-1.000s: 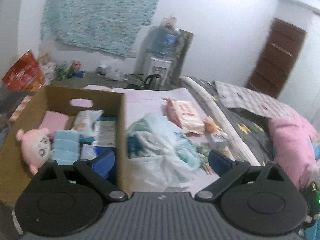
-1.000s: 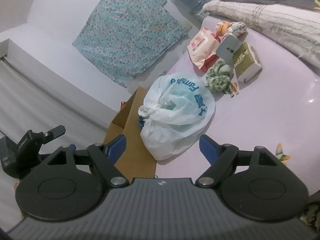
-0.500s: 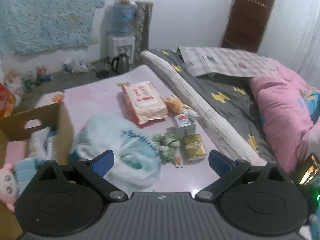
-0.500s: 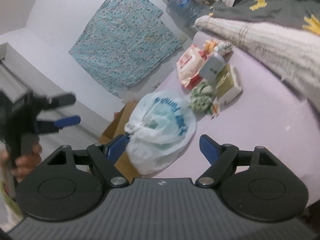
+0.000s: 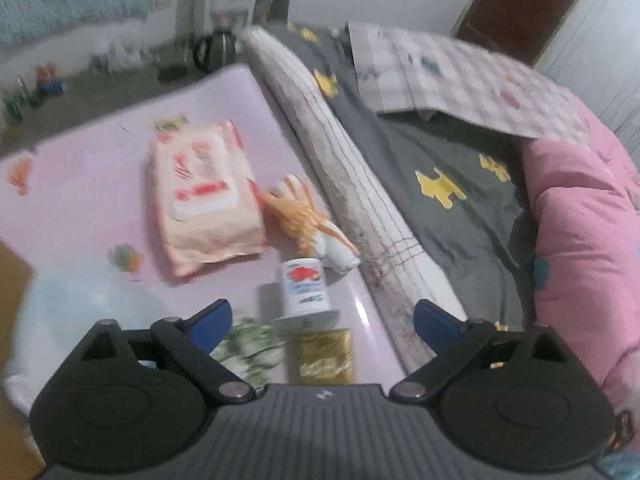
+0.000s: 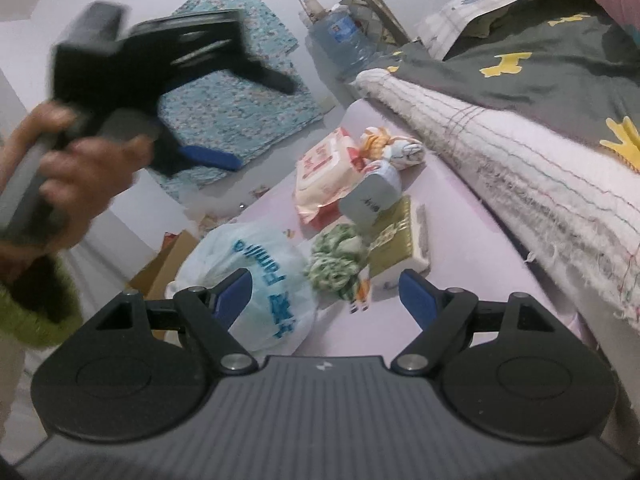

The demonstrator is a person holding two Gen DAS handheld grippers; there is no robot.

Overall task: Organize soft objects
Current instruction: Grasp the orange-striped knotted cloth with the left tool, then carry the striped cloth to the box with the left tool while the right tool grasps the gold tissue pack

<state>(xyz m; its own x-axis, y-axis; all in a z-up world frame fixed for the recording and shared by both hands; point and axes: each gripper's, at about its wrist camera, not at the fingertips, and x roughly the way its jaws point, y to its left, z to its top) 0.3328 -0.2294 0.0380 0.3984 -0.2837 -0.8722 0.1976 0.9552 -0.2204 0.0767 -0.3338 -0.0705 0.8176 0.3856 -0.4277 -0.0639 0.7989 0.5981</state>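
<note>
On the pink mat (image 5: 92, 184) lie a peach wipes pack (image 5: 202, 196), an orange-and-white rolled cloth (image 5: 310, 220), a white tissue pack (image 5: 305, 290), a gold box (image 5: 324, 354), a green-white scrunchy cloth (image 5: 248, 350) and a white plastic bag (image 5: 76, 312). My left gripper (image 5: 322, 320) is open and empty above the tissue pack and gold box. My right gripper (image 6: 326, 292) is open and empty, near the bag (image 6: 264, 280) and green cloth (image 6: 340, 260). The left gripper also shows, blurred, in the right wrist view (image 6: 168, 80).
A cardboard box edge (image 5: 14, 268) is at the far left, also in the right wrist view (image 6: 168, 256). A rolled blanket (image 5: 352, 188) borders the mat on the right, with a grey bedspread (image 5: 452, 168) and pink duvet (image 5: 588, 240) beyond. A kettle (image 5: 214, 50) and a water dispenser (image 6: 342, 36) stand at the back.
The left gripper has swung right, away from the cardboard box, and closer over the tissue pack and gold box. The right view tilted; the left gripper and hand moved in at its upper left.
</note>
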